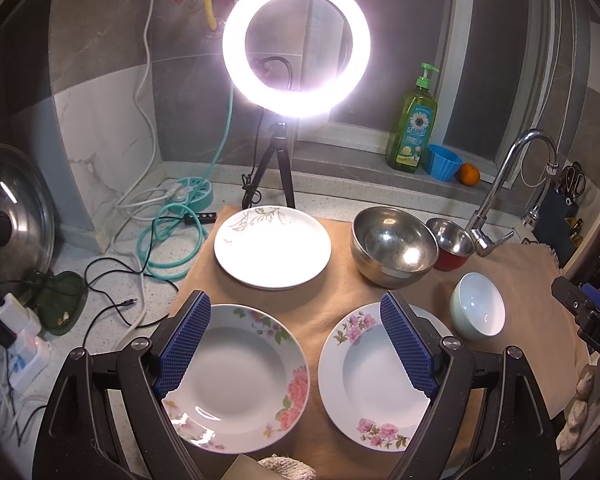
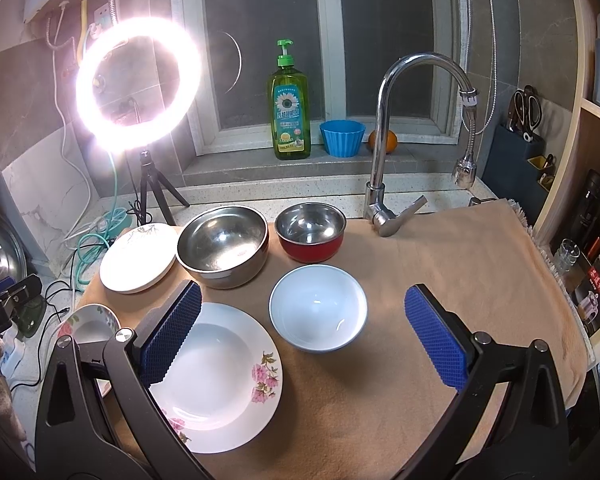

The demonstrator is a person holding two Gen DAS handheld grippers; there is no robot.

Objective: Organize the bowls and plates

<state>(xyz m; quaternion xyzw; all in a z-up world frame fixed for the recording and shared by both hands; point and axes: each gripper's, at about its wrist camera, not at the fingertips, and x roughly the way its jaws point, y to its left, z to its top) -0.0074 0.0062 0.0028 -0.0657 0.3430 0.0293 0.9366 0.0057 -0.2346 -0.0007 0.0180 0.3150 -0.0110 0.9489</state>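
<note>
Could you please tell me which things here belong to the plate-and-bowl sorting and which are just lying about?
For the job:
green-sprig plate
two pink-flower plates
large steel bowl
red bowl
white bowl

Lying about:
ring light
soap bottle
blue cup
orange
tap
pot lid
cables

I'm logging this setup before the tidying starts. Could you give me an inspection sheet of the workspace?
Surface: tan cloth mat on a speckled counter.
Job's things: three white floral plates, large steel bowl, red steel-lined bowl, pale blue ceramic bowl; all separate, unstacked.
Clutter: green soap bottle, blue ribbed cup, orange.
Grippers: left hand-held gripper and right hand-held gripper open, empty.
Cables: tangled beside the mat.
Surroundings: lit ring light, chrome faucet, dark window.
</note>
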